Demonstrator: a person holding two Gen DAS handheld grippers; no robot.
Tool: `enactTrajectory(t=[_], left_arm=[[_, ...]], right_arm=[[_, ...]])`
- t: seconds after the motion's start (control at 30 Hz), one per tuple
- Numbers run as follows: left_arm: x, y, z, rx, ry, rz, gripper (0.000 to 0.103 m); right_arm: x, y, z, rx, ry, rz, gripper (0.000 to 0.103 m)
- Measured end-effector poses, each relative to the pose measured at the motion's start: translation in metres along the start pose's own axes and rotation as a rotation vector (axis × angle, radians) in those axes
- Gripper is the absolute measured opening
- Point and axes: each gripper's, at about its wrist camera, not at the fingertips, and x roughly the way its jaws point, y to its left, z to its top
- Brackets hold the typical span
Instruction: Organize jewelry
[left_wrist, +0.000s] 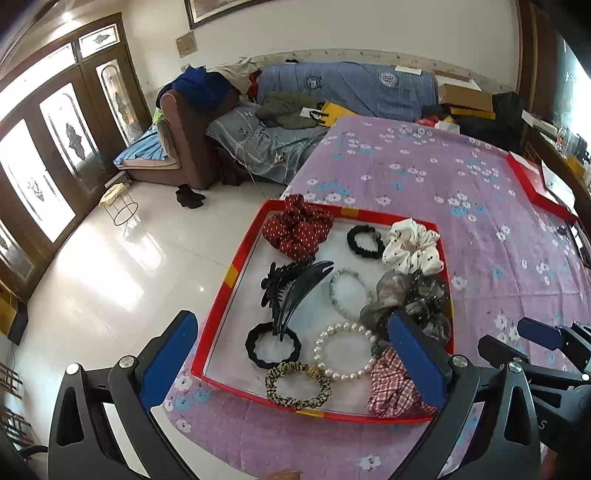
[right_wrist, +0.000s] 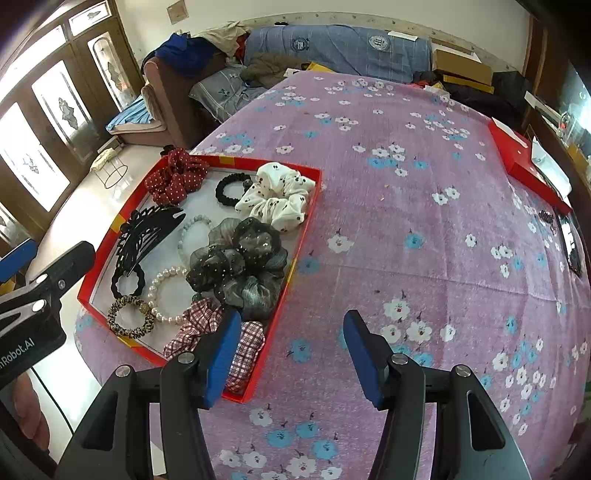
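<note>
A red-rimmed tray (left_wrist: 218, 302) (right_wrist: 303, 229) lies on the table's left side, full of hair pieces and bracelets: a red dotted scrunchie (left_wrist: 297, 230), a white dotted scrunchie (left_wrist: 413, 245), a grey organza scrunchie (right_wrist: 240, 266), a black claw clip (left_wrist: 291, 291), a pearl bracelet (left_wrist: 345, 350), a leopard hair tie (left_wrist: 297, 384), a plaid scrunchie (left_wrist: 393, 387). My left gripper (left_wrist: 291, 345) is open and empty, above the tray's near edge. My right gripper (right_wrist: 291, 343) is open and empty, above the tray's near right corner. The right gripper also shows in the left wrist view (left_wrist: 539, 336).
The table wears a purple flowered cloth (right_wrist: 406, 221). A red box lid (right_wrist: 517, 162) with papers lies at its far right edge, with a small dark item (right_wrist: 546, 218) near it. A cluttered sofa (left_wrist: 332, 96) stands behind; tiled floor (left_wrist: 110, 277) lies left.
</note>
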Motion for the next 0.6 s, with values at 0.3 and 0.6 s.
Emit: enactTrajectory(t=[0.3,0.6], left_arm=[[0.013,0.008,-0.002,0.012,0.034,-0.007,0.103],[0.024,0.009,-0.002,0.016,0.063,-0.016,0.103]], right_arm=[[0.007,0.010,0.001,0.008,0.010,-0.012,0.065],[0.009,0.010,0.004,0.010,0.012,-0.031,0.066]])
